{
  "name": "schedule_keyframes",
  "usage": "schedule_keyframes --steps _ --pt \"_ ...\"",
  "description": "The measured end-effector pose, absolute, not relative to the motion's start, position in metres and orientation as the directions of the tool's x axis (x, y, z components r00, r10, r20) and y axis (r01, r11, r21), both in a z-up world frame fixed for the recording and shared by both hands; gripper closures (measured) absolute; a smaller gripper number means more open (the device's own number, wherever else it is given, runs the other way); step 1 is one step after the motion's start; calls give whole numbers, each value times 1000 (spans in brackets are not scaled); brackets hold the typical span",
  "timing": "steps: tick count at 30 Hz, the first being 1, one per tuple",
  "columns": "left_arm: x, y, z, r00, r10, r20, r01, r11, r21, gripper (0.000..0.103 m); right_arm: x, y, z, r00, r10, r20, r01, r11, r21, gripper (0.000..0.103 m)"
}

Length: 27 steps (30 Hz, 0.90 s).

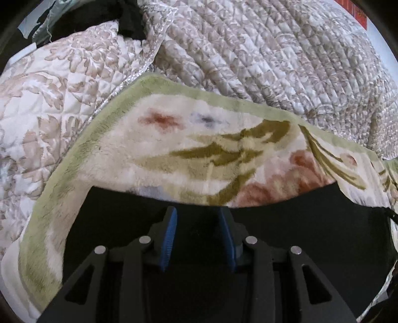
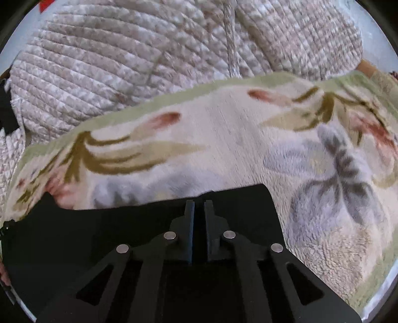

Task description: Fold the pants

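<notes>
Closest to me in the left wrist view, my left gripper (image 1: 197, 213) has its blue-padded fingers (image 1: 170, 233) held apart with a clear gap, hovering over the black pants (image 1: 112, 223); I cannot tell whether the tips touch the cloth. The dark fabric fills the lower part of that view and its far edge runs just ahead of the fingertips.

In the right wrist view, my right gripper (image 2: 199, 206) has its fingers (image 2: 190, 223) drawn almost together, only a narrow slit between them. The pants (image 2: 87, 228) lie under and around them, black on black, so I cannot tell whether any cloth is pinched in that slit. The fabric's squared end sits just beyond the tips, a little to their right.

The pants lie flat on a fleecy cream blanket (image 1: 174, 139) with a pale green border and olive, rust and grey floral prints; the same blanket (image 2: 223, 139) spreads past the pants in the right view too.

Beyond the blanket's green edge rises a quilted beige bedspread (image 1: 273, 54), bunched in soft folds, also seen behind the blanket in the right view (image 2: 112, 62). At the far left of the left view a second quilted cover (image 1: 49, 87) with a larger leaf pattern lies beside it, with some dark cloth (image 1: 129, 22) above.
</notes>
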<state>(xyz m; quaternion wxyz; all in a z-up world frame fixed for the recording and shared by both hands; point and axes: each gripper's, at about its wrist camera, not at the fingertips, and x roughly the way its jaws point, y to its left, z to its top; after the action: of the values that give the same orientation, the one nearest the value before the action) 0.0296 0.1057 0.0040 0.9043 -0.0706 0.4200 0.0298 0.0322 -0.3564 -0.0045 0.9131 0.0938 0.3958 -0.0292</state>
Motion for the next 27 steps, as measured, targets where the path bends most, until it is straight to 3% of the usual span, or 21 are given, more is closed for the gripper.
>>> schedule_keyframes --steps 4,13,17,27 --pt "4 91 18 680 9 -734 -78 995 -60 65 3 -329 7 713 64 -699 54 988 146 71" --pt "-56 64 12 686 -27 -727 -8 999 -45 62 -63 -279 -10 683 149 -715 -60 987 148 71" --pt "-56 61 -11 653 -35 -756 -1 999 -47 60 -67 -267 -26 653 165 -740 -87 986 143 71" --pt "-60 62 1 701 -21 -713 17 1000 -13 58 -68 -260 -25 656 144 -741 -86 989 116 66"
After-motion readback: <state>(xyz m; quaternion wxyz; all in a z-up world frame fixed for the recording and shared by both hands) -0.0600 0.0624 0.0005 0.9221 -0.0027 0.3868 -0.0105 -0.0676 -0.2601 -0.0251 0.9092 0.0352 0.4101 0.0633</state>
